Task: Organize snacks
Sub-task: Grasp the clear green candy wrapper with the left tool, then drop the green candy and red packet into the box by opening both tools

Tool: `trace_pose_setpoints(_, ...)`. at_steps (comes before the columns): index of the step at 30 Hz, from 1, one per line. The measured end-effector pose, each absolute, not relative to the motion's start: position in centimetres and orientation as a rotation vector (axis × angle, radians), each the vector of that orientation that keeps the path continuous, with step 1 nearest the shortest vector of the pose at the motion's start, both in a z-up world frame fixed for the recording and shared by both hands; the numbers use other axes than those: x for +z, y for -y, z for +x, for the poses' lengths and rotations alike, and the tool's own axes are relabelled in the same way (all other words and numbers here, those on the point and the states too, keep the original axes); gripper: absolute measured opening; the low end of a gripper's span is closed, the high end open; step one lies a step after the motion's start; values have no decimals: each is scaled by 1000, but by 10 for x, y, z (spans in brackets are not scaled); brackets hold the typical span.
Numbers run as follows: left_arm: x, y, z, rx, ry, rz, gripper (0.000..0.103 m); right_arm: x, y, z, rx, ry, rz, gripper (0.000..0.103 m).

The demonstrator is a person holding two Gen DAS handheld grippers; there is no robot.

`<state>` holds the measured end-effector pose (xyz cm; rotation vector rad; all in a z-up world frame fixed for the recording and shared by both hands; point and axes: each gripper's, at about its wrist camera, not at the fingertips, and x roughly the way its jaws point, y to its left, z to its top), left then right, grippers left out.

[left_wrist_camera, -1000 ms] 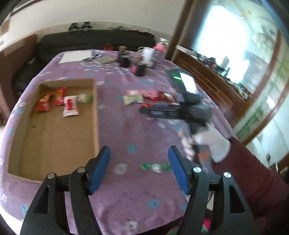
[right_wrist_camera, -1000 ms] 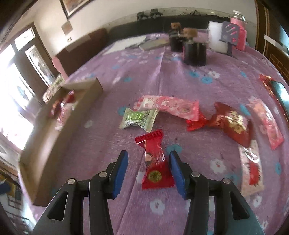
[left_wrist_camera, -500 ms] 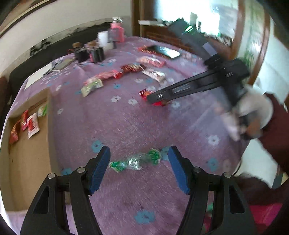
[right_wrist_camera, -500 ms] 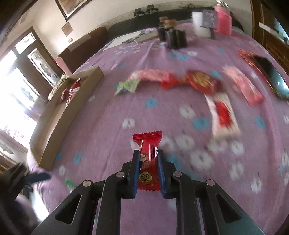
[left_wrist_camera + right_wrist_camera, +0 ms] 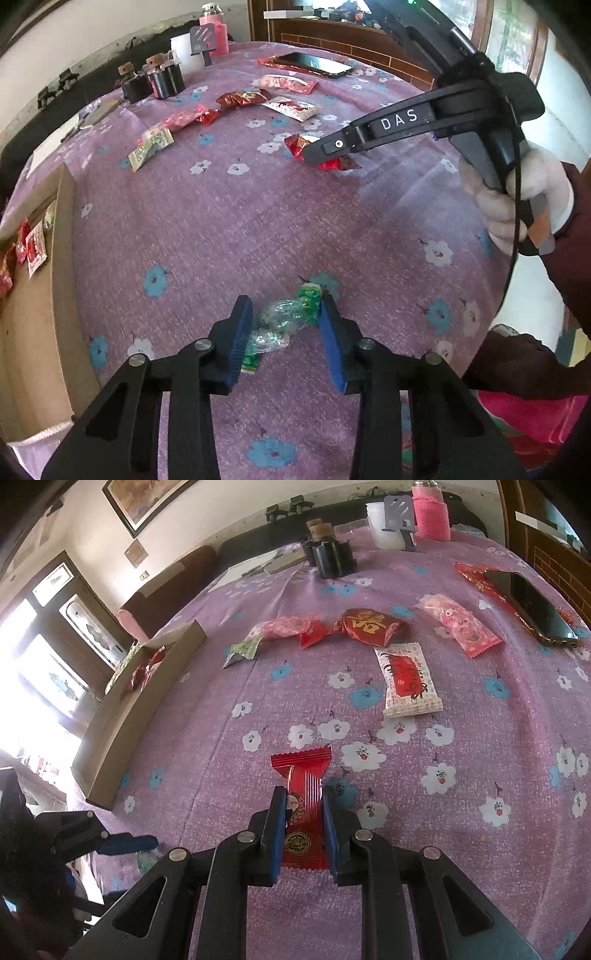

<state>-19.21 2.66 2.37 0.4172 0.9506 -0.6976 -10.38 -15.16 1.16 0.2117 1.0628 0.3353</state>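
A green and clear twist-wrapped candy (image 5: 280, 317) lies slantwise on the purple flowered tablecloth (image 5: 221, 229). My left gripper (image 5: 285, 308) is closing its jaws on it, and the blue pads touch the wrapper on both sides. My right gripper (image 5: 303, 799) is shut on a red snack packet (image 5: 301, 766), whose far end sticks out past the fingertips. In the left wrist view that right gripper (image 5: 314, 155) reaches in from the right, held by a gloved hand (image 5: 517, 206), with the red packet (image 5: 295, 142) at its tip. The cardboard box (image 5: 62, 258) lies at the left with several packets inside.
Loose snacks lie across the far half of the table: a white and red packet (image 5: 406, 679), a pink one (image 5: 461, 627), a dark red one (image 5: 369, 626) and a green one (image 5: 242, 650). A phone (image 5: 528, 605) lies at the right. Black jars (image 5: 332, 557) stand at the back.
My left gripper dropped over the green candy and its jaws narrowed around it. My right gripper shut on the red packet and carried it toward the near side of the table.
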Motion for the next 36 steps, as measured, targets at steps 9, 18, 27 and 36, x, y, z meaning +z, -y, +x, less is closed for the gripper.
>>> trace_pose_setpoints(9, 24, -26, -193, -687, -937, 378, 19, 12, 148, -105, 323, -1051, 232, 31)
trace_pose_setpoints(18, 59, -73, -190, -658, -900, 164, 18, 13, 130, -104, 252, -1033, 130, 19)
trace_pose_setpoints(27, 111, -167, -159, -537, -838, -73, 19, 51, 112, -113, 332, -963, 141, 18)
trace_pose_setpoints(36, 117, -254, -88, -266, -855, -142, 19, 108, 34, -83, 522, -896, 164, 18)
